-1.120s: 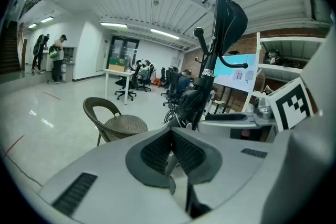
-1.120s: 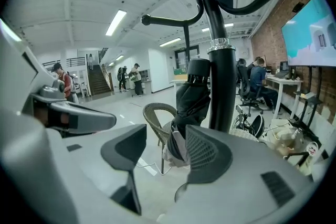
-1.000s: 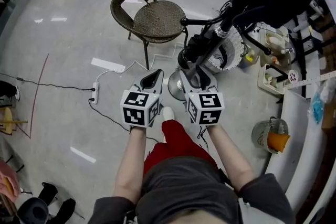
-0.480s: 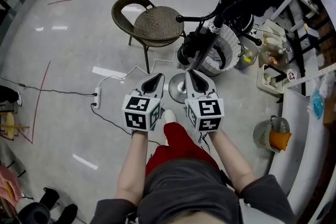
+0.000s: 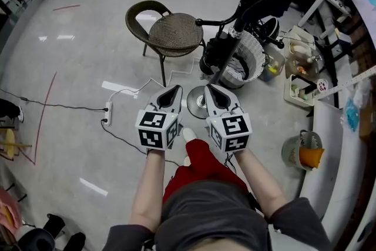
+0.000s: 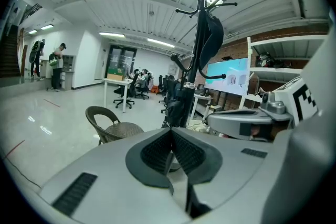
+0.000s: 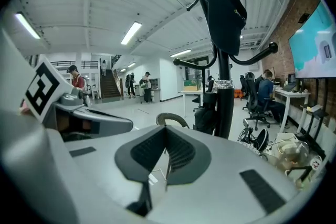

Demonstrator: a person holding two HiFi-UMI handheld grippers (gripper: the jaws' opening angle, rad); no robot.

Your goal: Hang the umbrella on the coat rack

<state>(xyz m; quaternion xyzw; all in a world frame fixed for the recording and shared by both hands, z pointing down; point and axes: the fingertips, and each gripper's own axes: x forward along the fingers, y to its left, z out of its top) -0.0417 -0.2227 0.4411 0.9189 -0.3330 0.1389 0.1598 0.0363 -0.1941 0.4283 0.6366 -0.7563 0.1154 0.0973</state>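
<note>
The black coat rack (image 5: 230, 44) rises from a round metal base (image 5: 197, 101) in front of me. A folded black umbrella (image 5: 212, 54) hangs against its pole from a lower hook, seen as a dark bundle (image 7: 206, 112) in the right gripper view and as a dark bundle (image 6: 177, 107) in the left gripper view. A black bag (image 7: 224, 8) hangs near the rack's top. My left gripper (image 5: 172, 90) and right gripper (image 5: 211, 89) are side by side, short of the rack and touching nothing. Both are shut and empty.
A brown wicker chair (image 5: 173, 23) stands left of the rack. A white wire basket (image 5: 251, 62) sits behind the pole. A power strip (image 5: 106, 107) and white cable lie on the floor at left. Low shelves (image 5: 305, 76) and a bucket (image 5: 305, 153) line the right side.
My right gripper, open at the umbrella's lower end a second ago, has shut with nothing in it. Both grippers have drawn back from the rack and risen a little.
</note>
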